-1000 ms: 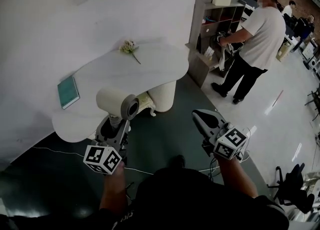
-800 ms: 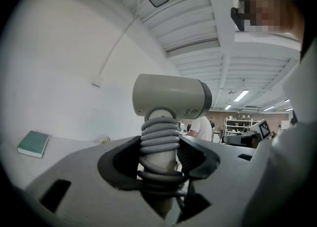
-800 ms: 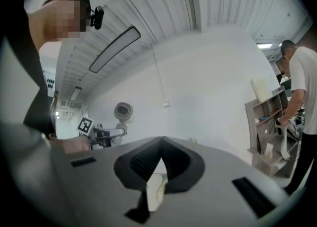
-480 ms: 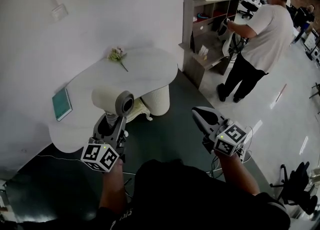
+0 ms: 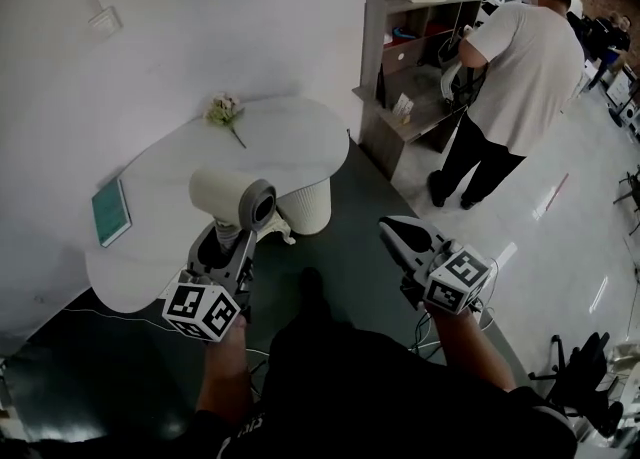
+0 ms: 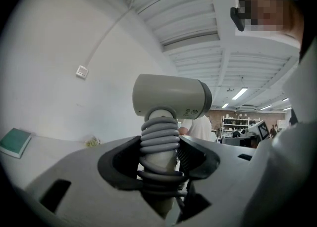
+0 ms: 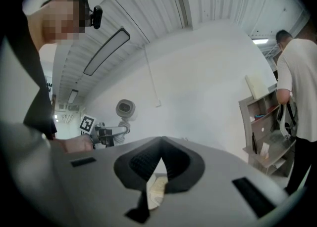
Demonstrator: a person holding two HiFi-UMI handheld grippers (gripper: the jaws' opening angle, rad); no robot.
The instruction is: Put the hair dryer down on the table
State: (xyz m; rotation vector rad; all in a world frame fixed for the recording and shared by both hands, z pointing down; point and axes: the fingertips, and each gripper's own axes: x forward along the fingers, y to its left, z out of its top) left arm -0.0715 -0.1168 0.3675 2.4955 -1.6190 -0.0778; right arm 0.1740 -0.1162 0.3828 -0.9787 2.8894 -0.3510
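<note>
Nothing legible anywhere. Black-and-white square marker patterns, not letters, on the cubes of the left gripper (image 5: 228, 243) and the right gripper (image 5: 398, 234). Tiny printed marks near the rear end of the hair dryer (image 6: 171, 97), too small to read. White lettering on the dark sleeve (image 5: 240, 429) at the near edge, too blurred to make out. No readable print on the teal book (image 5: 110, 212) at the left of the table (image 5: 285, 147)

We cannot see the hair dryer's (image 6: 168, 97) handle end, sunk between the left hand-held gripper's (image 6: 159, 147) jaws; the dryer also covers part of the table (image 5: 290, 152). Items on the shelf (image 5: 395, 77) are too small to name.
</note>
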